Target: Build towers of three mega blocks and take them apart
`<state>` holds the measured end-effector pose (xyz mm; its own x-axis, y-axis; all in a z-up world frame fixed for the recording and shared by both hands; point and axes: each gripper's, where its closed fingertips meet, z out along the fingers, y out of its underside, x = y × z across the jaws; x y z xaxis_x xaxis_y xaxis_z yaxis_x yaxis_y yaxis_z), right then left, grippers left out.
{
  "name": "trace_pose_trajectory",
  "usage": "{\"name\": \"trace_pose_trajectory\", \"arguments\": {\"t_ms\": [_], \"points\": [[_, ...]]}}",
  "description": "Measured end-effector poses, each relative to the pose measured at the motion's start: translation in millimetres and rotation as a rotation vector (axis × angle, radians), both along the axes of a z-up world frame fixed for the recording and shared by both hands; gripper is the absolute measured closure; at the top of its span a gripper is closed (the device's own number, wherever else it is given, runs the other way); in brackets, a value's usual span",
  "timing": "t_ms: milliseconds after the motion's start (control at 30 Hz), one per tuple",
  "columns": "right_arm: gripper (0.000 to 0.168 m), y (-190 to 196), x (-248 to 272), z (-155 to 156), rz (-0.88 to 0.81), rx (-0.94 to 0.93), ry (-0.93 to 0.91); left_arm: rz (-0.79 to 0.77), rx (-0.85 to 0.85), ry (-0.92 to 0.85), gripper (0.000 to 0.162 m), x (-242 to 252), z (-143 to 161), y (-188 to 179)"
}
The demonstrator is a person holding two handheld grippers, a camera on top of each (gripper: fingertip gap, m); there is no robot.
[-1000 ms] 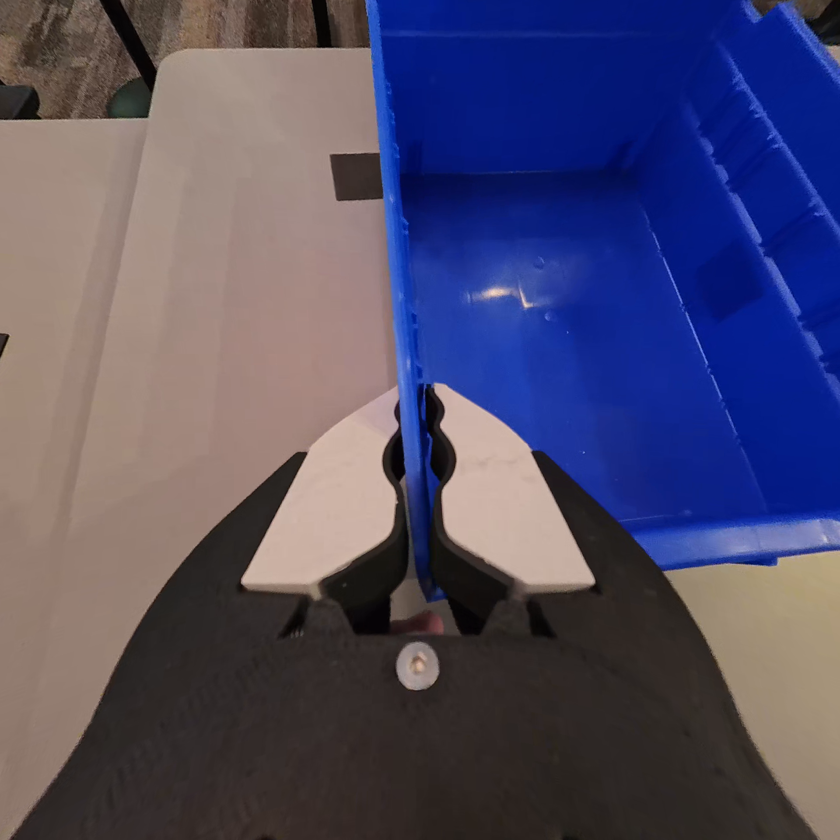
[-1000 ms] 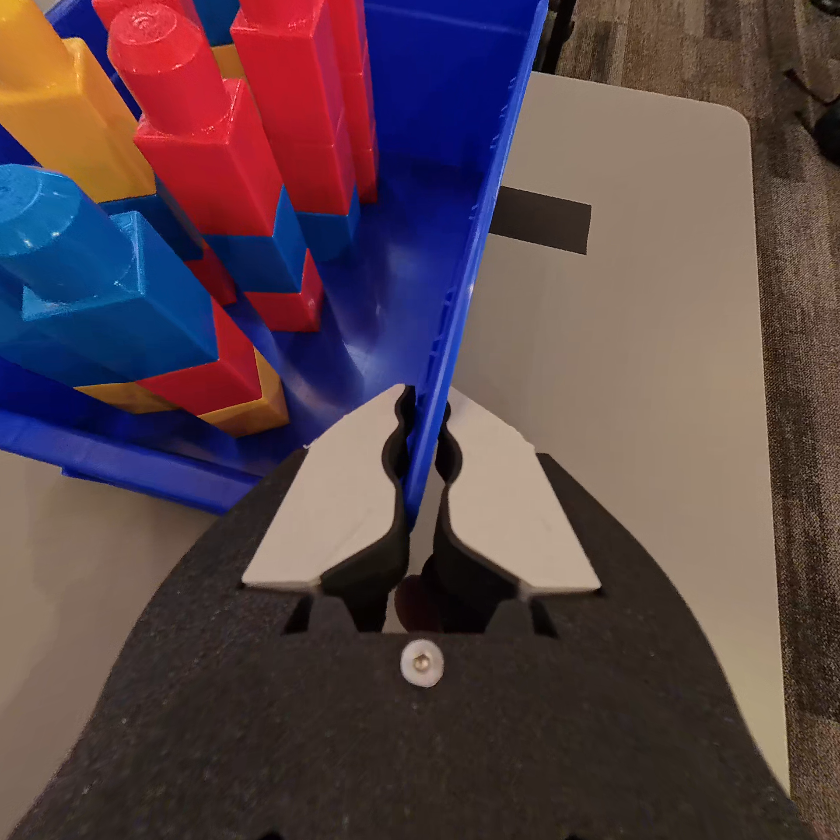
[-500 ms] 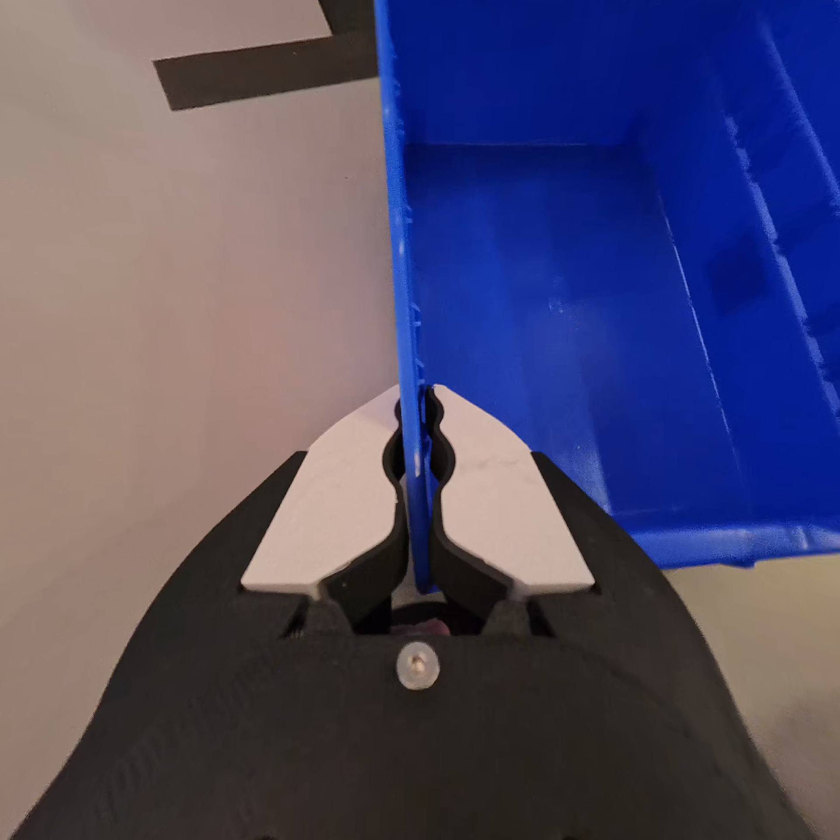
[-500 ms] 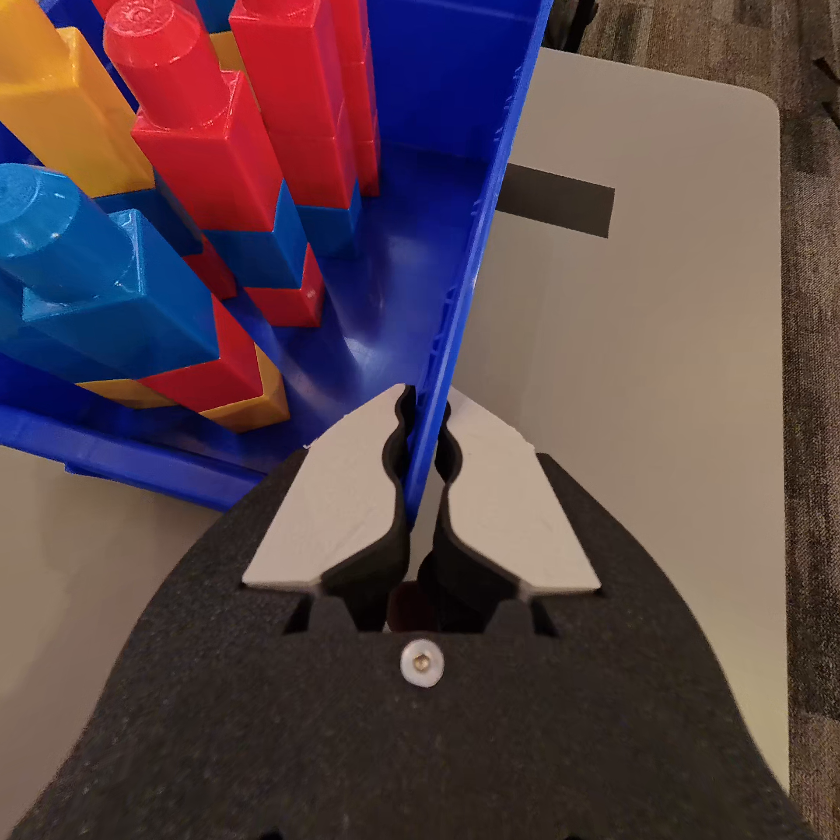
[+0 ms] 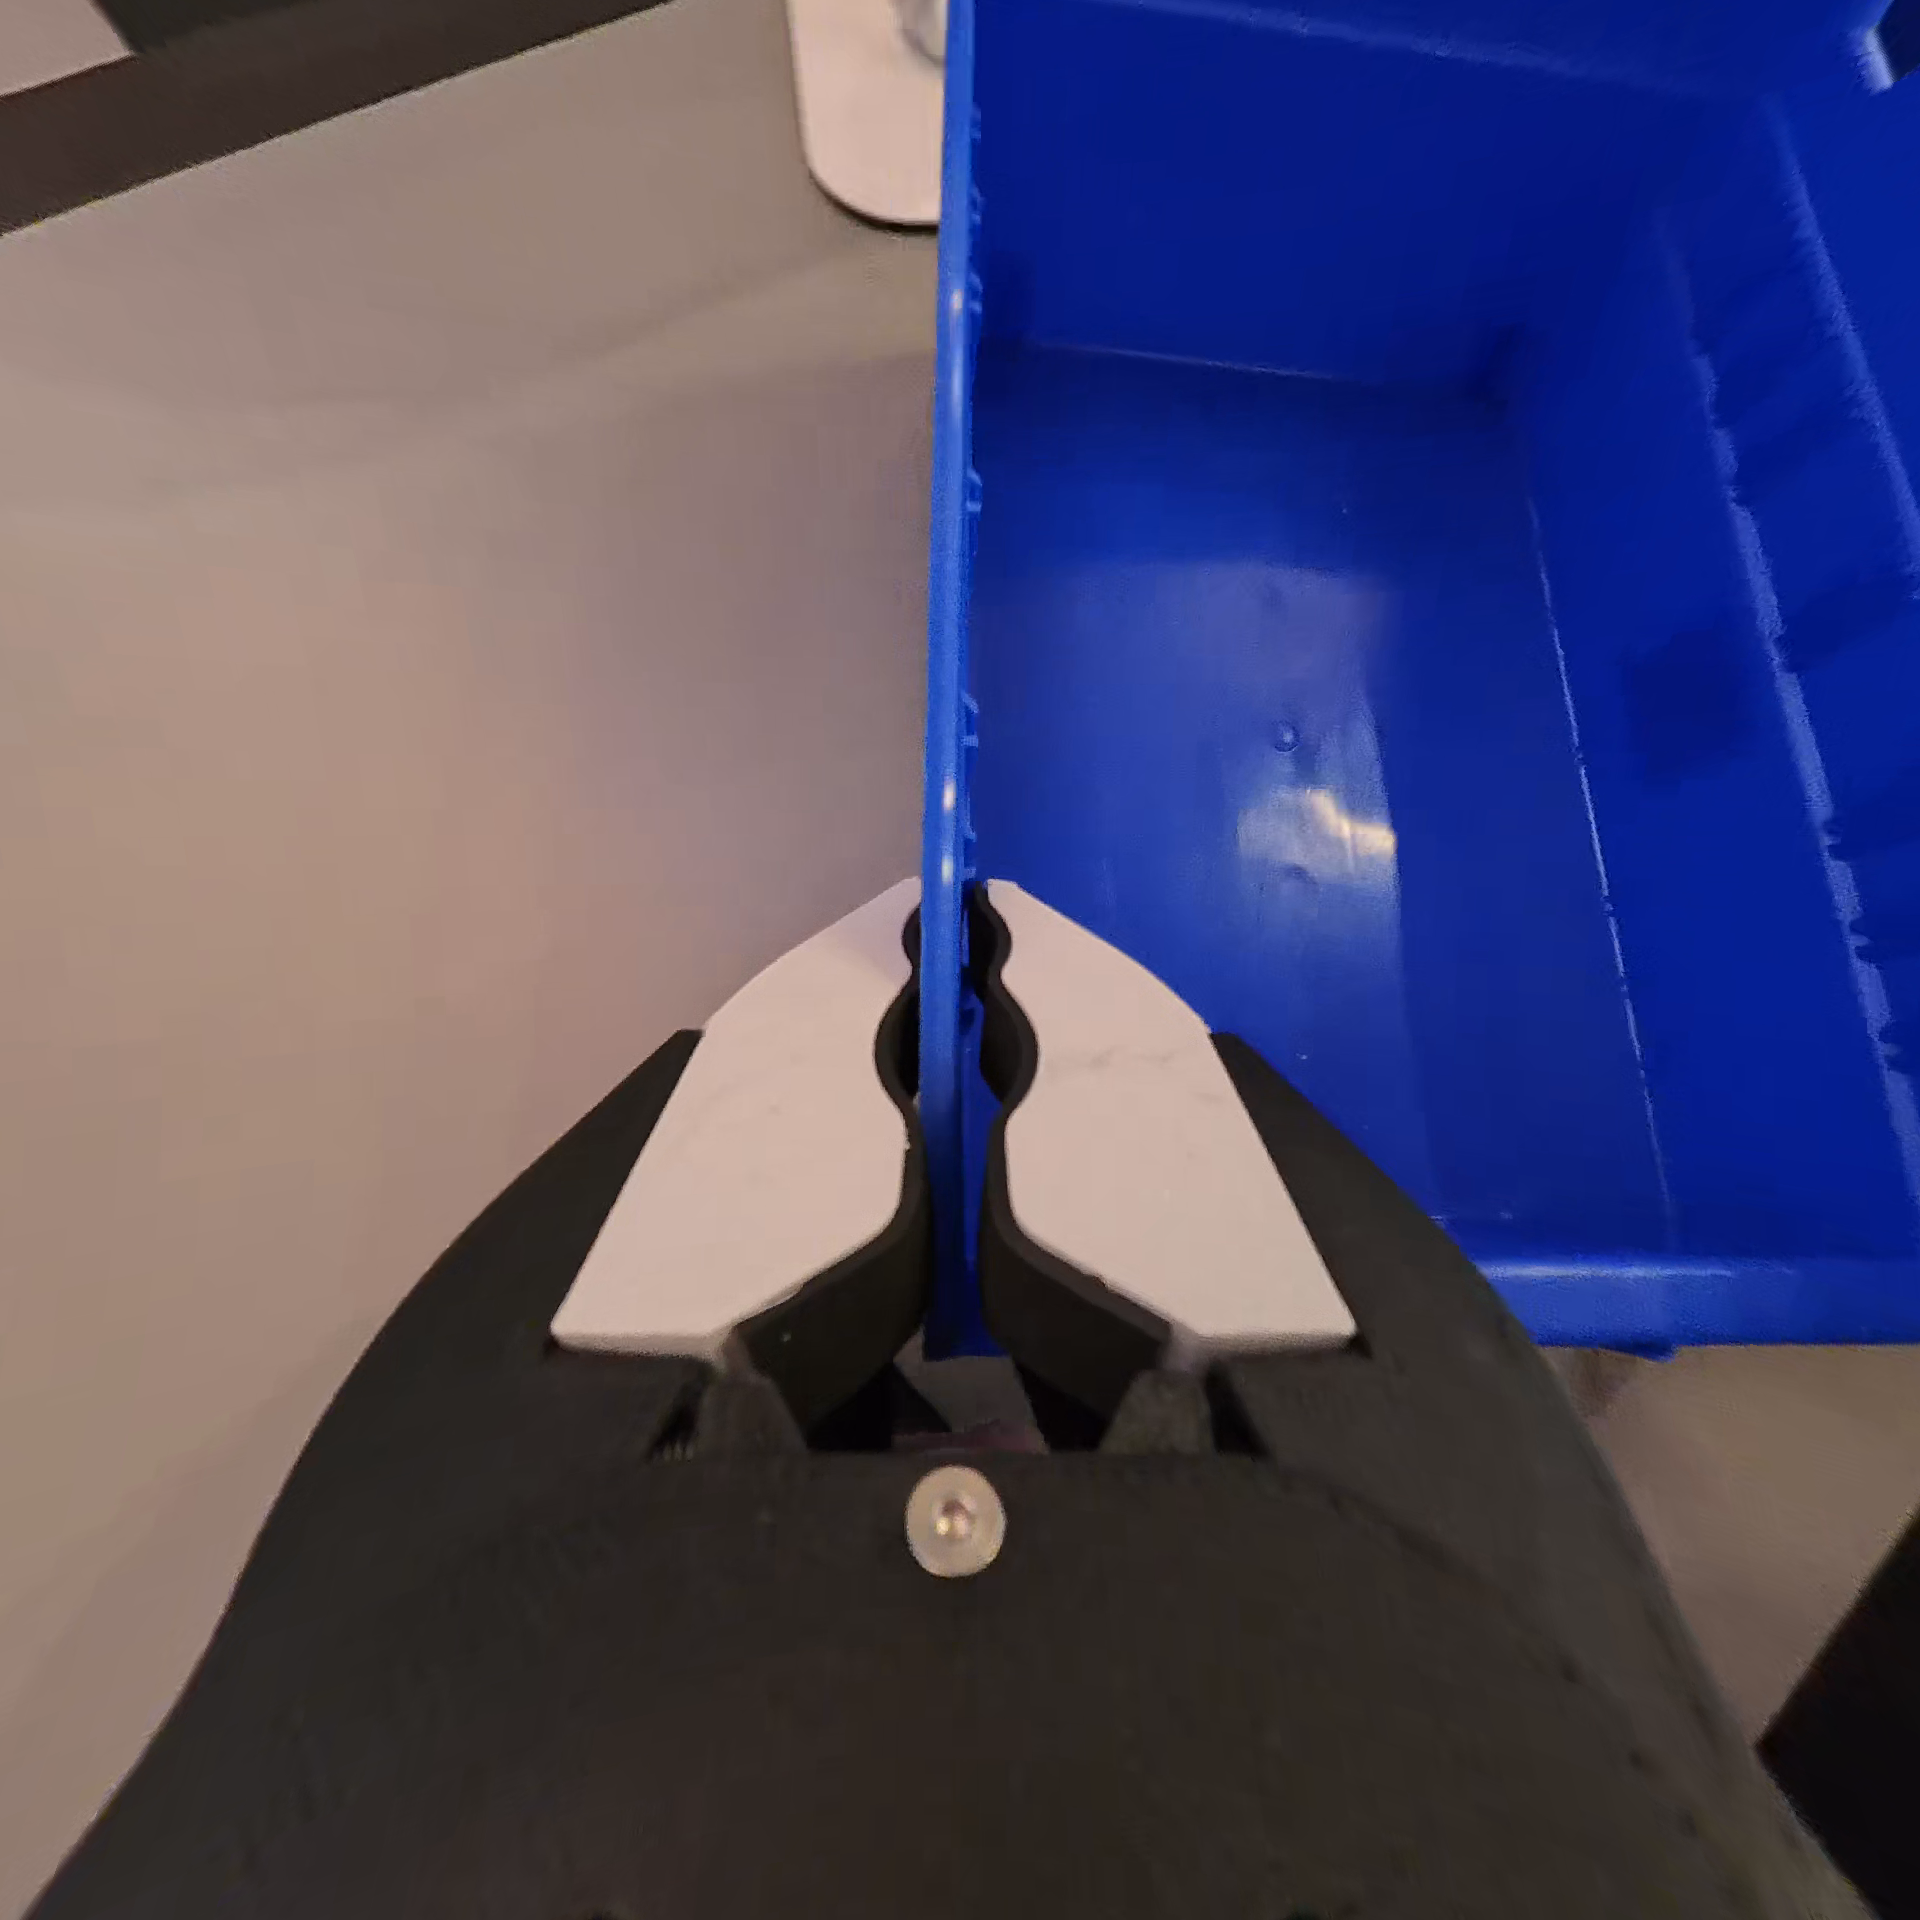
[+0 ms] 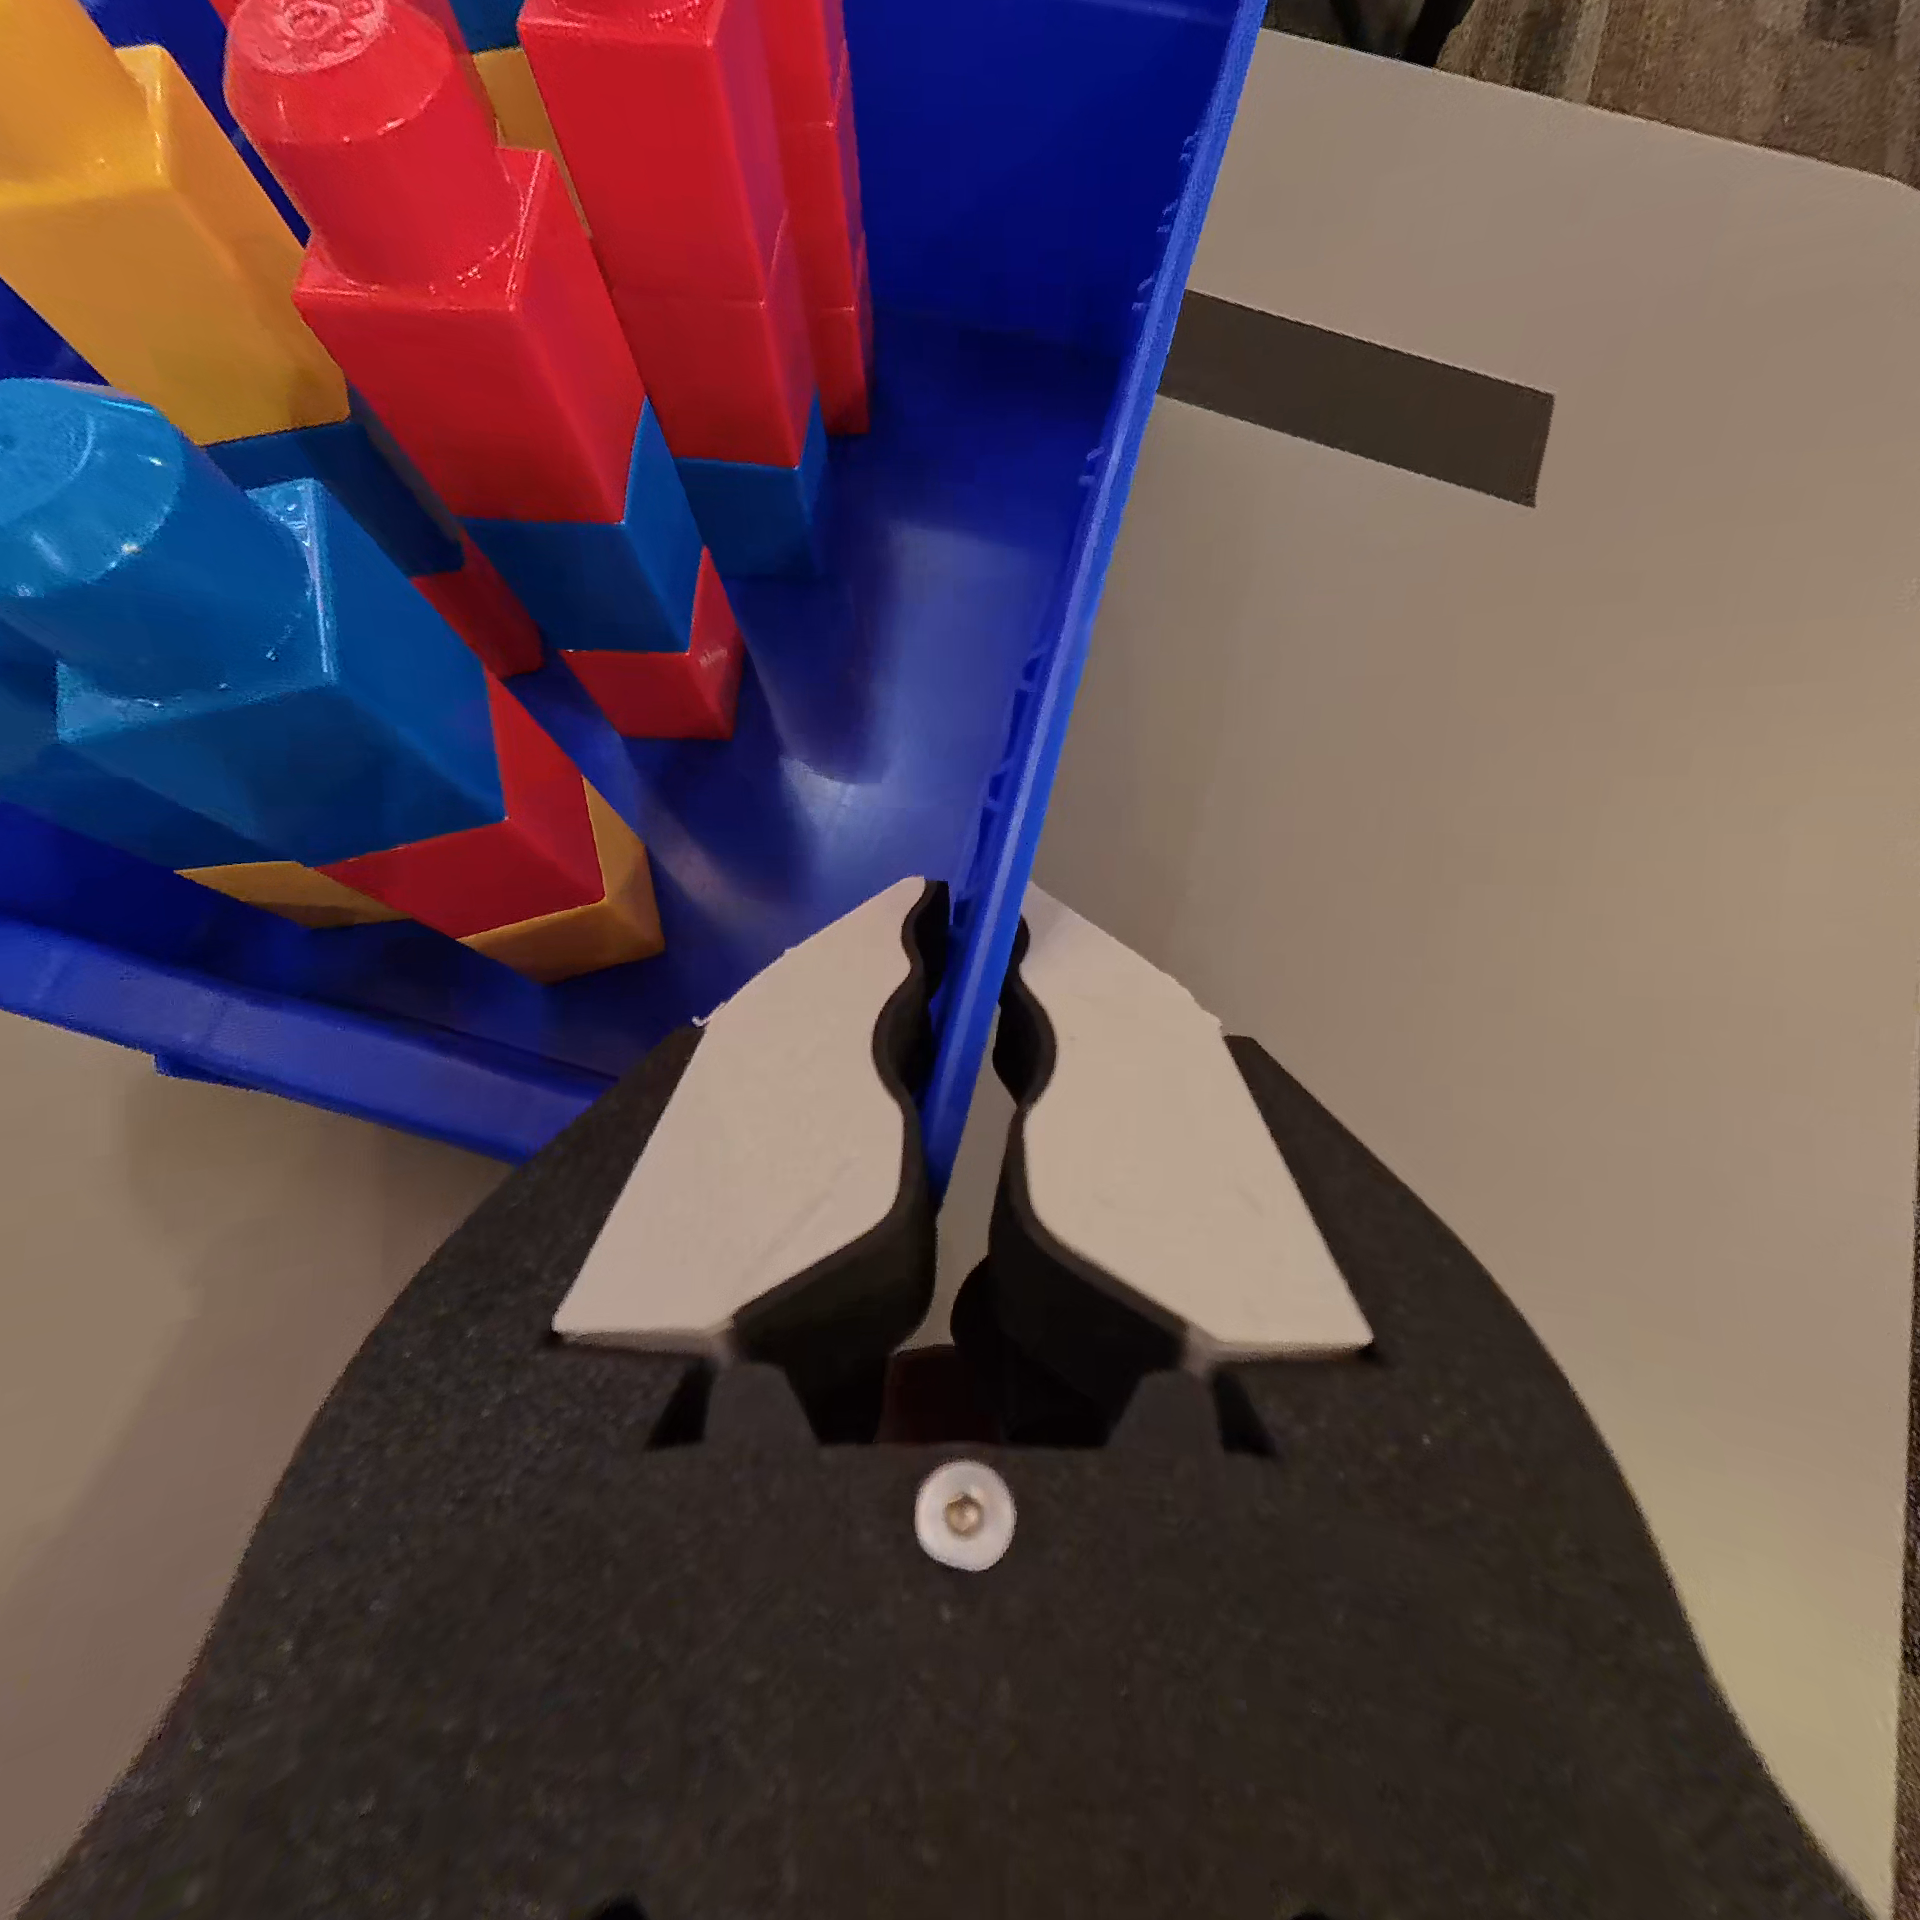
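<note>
My left gripper [image 5: 951,894] is shut on the left side wall of an empty blue bin [image 5: 951,520], one finger inside and one outside. My right gripper [image 6: 971,899] is shut on the right side wall of another blue bin [image 6: 1143,416]. That bin holds several upright mega block towers: a red-blue-red tower [image 6: 499,395], a tall red tower on a blue block [image 6: 707,260], a blue-topped tower [image 6: 208,644] over red and yellow blocks, and a yellow-topped one [image 6: 125,239]. No block is in either gripper.
Both bins are over a beige table [image 6: 1455,831]. A black tape strip [image 6: 1351,405] lies right of the full bin, another [image 5: 260,114] far left of the empty bin. A white flat object [image 5: 873,114] lies behind the empty bin. A dark object [image 5: 1860,1704] is at the lower right. My right fingertips sit around 70 centimetres from my left ones.
The left gripper has carried the empty bin across the table; the tape mark slid to the upper left and a white object came into view. The right gripper shifted slightly with its bin.
</note>
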<state>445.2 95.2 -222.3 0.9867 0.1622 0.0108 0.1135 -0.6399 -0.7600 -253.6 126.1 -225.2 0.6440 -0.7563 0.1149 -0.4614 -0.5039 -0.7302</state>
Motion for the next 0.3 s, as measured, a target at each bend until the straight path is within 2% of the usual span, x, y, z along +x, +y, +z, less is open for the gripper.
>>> {"name": "trace_pose_trajectory", "arguments": {"t_ms": [300], "points": [[0.162, -20, -34, 0, 0.075, -0.013, 0.006, -0.210, -0.033, -0.015, 0.157, 38, -1, -38]]}}
